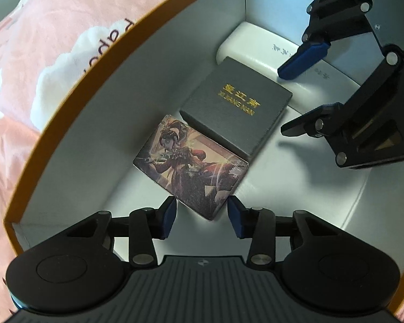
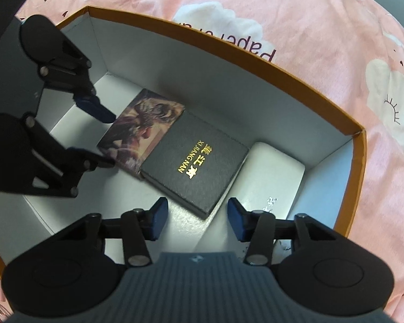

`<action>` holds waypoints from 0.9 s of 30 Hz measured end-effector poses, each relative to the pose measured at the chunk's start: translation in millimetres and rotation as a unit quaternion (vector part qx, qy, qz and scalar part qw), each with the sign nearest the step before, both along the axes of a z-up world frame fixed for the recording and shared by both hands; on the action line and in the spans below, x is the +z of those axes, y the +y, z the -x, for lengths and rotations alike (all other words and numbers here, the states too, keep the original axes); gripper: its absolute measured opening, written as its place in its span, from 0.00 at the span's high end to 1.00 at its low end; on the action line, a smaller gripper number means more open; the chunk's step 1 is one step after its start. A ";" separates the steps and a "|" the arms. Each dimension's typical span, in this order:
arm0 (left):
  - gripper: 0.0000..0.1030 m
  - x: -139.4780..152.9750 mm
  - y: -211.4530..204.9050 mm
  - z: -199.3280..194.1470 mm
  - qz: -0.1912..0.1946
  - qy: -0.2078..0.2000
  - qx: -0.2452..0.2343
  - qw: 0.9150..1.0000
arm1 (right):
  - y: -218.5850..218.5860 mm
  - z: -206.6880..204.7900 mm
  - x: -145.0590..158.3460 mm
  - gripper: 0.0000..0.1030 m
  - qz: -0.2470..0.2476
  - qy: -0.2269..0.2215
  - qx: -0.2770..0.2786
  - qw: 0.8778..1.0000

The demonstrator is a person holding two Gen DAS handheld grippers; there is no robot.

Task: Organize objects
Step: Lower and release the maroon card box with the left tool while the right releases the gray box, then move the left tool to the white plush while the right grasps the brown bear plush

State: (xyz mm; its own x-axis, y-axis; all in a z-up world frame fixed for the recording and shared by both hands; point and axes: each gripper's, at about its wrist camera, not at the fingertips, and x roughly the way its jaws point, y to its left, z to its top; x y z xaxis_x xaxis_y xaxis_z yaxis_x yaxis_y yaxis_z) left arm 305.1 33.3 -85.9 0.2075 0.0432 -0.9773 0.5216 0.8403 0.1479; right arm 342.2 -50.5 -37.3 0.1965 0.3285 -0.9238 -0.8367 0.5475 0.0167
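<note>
An orange cardboard box (image 1: 107, 107) (image 2: 202, 80) with white walls holds three things side by side. They are an illustrated card box (image 1: 191, 172) (image 2: 142, 126), a dark grey box with gold lettering (image 1: 237, 113) (image 2: 194, 161) and a white case (image 1: 250, 45) (image 2: 272, 172). My left gripper (image 1: 202, 212) (image 2: 113, 140) reaches down into the box. Its jaws straddle one corner of the illustrated box with a thin gap on each side. My right gripper (image 2: 198, 215) (image 1: 281, 102) stands open over a corner of the dark grey box and holds nothing.
The box sits on pink bedding with white cloud prints (image 1: 54, 40) (image 2: 309, 40). Bare white floor (image 1: 309, 188) shows inside the box beside the three items. The box walls rise close around both grippers.
</note>
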 end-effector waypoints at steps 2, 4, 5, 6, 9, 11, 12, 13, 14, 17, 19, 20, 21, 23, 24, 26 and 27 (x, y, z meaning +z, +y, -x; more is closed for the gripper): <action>0.56 0.6 -1.1 -3.4 0.002 -0.004 -0.003 1.000 | 0.0 -0.1 0.9 0.55 -0.002 -0.005 -0.002 1.000; 0.56 0.8 -2.3 -6.0 -0.001 -0.003 -0.005 1.000 | -0.2 0.3 1.8 0.59 -0.002 -0.011 -0.008 1.000; 0.56 1.2 -2.8 -6.5 -0.001 -0.005 -0.007 1.000 | -0.9 -0.6 1.8 0.60 -0.003 -0.012 -0.011 1.000; 0.56 1.5 -3.0 -7.0 -0.001 -0.005 -0.008 1.000 | -1.0 -1.6 2.0 0.60 -0.006 -0.009 -0.014 1.000; 0.56 2.9 -3.1 -9.1 0.001 -0.006 -0.005 1.000 | -2.1 -4.9 2.8 0.67 -0.013 -0.009 -0.033 0.999; 0.56 3.7 -4.0 -10.6 0.000 -0.006 -0.002 1.000 | -2.8 -8.2 3.4 0.73 -0.017 -0.016 -0.054 0.998; 0.56 3.9 -4.7 -11.5 0.000 -0.006 -0.001 1.000 | -2.5 -10.5 3.3 0.73 -0.019 -0.017 -0.063 0.998; 0.56 4.0 -5.3 -12.2 -0.001 -0.006 0.001 1.000 | -2.4 -11.6 2.8 0.74 -0.020 -0.012 -0.067 0.997; 0.56 4.4 -5.9 -12.9 -0.002 -0.007 0.002 1.000 | -3.6 -10.7 2.7 0.74 -0.021 -0.010 -0.068 0.997; 0.56 6.8 -6.5 -14.1 -0.001 -0.006 0.004 1.000 | -5.2 -9.4 3.9 0.74 -0.019 -0.014 -0.068 0.997; 0.56 10.0 -5.6 -14.1 0.004 -0.006 0.010 1.000 | -7.6 -7.3 8.0 0.74 -0.021 -0.018 -0.069 0.997; 0.56 12.5 -5.2 -13.3 0.008 -0.007 0.011 1.000 | -9.5 -5.3 11.7 0.72 -0.024 -0.019 -0.071 0.997; 0.56 16.1 -4.8 -11.7 0.015 -0.008 0.013 1.000 | -12.2 -3.6 14.8 0.72 -0.028 -0.021 -0.073 0.997; 0.56 25.9 -4.8 -7.1 0.025 -0.017 0.020 0.999 | -17.4 2.5 23.7 0.70 -0.036 -0.028 -0.079 0.996; 0.56 32.7 -5.4 -3.6 0.029 -0.027 0.025 0.999 | -20.9 6.6 28.9 0.69 -0.041 -0.032 -0.083 0.995; 0.56 50.0 -6.9 6.2 0.043 -0.054 0.033 0.997 | -29.2 16.1 40.2 0.68 -0.055 -0.036 -0.091 0.994; 0.56 60.3 -7.4 12.4 0.054 -0.070 0.040 0.995 | -33.8 21.3 45.7 0.66 -0.066 -0.035 -0.097 0.992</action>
